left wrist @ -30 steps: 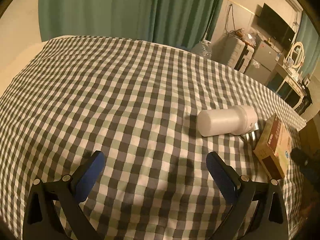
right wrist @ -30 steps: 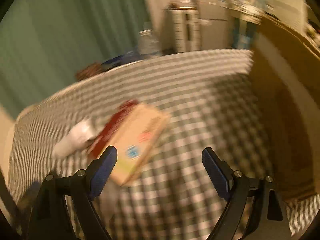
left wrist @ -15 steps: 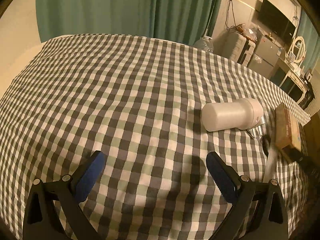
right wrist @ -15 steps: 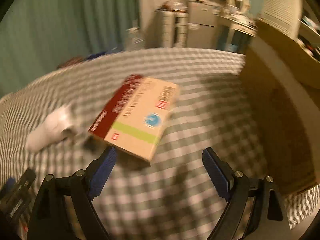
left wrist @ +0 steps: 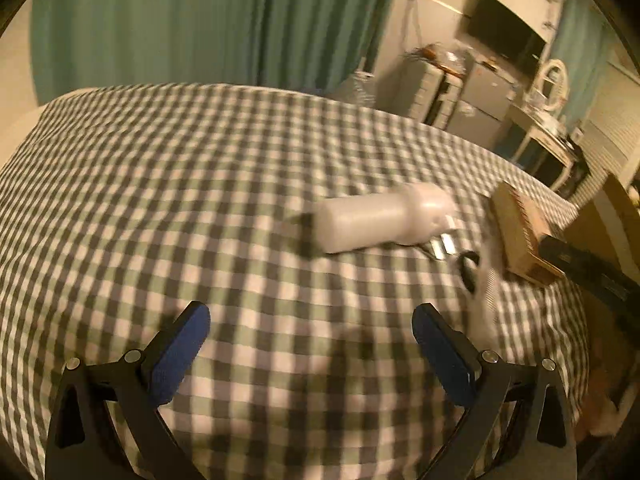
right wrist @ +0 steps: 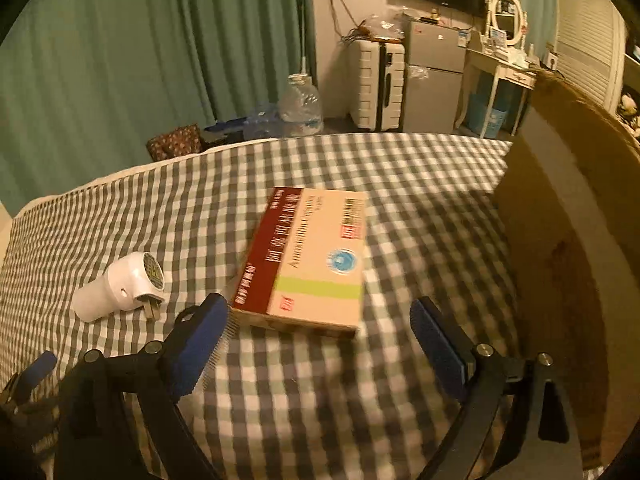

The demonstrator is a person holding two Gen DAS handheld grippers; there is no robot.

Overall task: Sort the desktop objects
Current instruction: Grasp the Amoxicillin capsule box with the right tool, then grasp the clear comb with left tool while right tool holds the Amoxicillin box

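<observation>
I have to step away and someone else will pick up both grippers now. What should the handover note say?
Left gripper: open, empty, above the checked cloth, with the white device ahead to its right.
Right gripper: open, empty, jaws wide either side of the near end of the box; not closed on it.
Things: box and white device lie on the cloth, device to the box's left. A comb-like item lies by the right gripper's left finger. A wooden bin stands at right.
Done: nothing visibly sorted yet.
Left: grasp the box, probably for the bin, then the rest.
</observation>
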